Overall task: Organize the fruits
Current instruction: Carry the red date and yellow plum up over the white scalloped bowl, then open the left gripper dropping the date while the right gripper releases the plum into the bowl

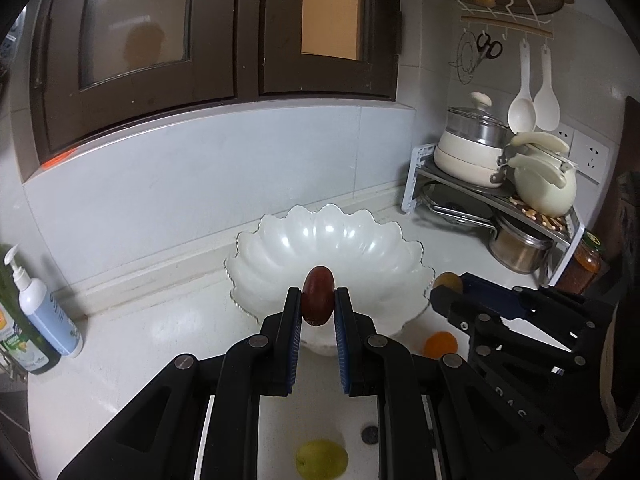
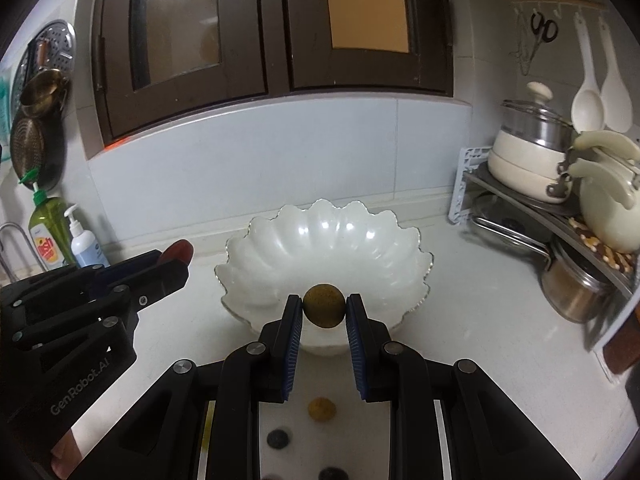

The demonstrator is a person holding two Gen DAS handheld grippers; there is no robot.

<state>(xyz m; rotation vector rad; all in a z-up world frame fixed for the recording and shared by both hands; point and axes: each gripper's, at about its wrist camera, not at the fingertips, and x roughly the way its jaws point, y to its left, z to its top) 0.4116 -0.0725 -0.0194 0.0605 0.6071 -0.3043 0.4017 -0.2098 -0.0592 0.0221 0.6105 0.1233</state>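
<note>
two grippers at our scalloped white bowl (image 1: 328,236): left gripper (image 1: 318,300) clamps a red oval fruit (image 1: 318,298); right gripper (image 2: 324,306) pinches a brown round fruit (image 2: 324,306).

Kitchen corner w/ white countertop (image 1: 132,344) across lower frame. Pale tiled wall (image 1: 200,176) behind it, mid frame. Dark brown window frame (image 1: 248,28) fills upper centre; left pane frosted, right pane glows orange. Upper right: wall rack w/ scissors (image 1: 489,47) and two white ladles (image 1: 534,98) hanging. Right side: metal corner shelf (image 1: 472,188) w/ cream pot (image 1: 470,144) on top, steel pot (image 1: 518,246) underneath, wall socket (image 1: 592,158) beside. Lower left: white pump bottle (image 1: 44,308) next to green bottle (image 2: 49,232). In right wrist view, upper left: steamer tray (image 2: 42,60) and strainers (image 2: 30,152) hang on wall.
</note>
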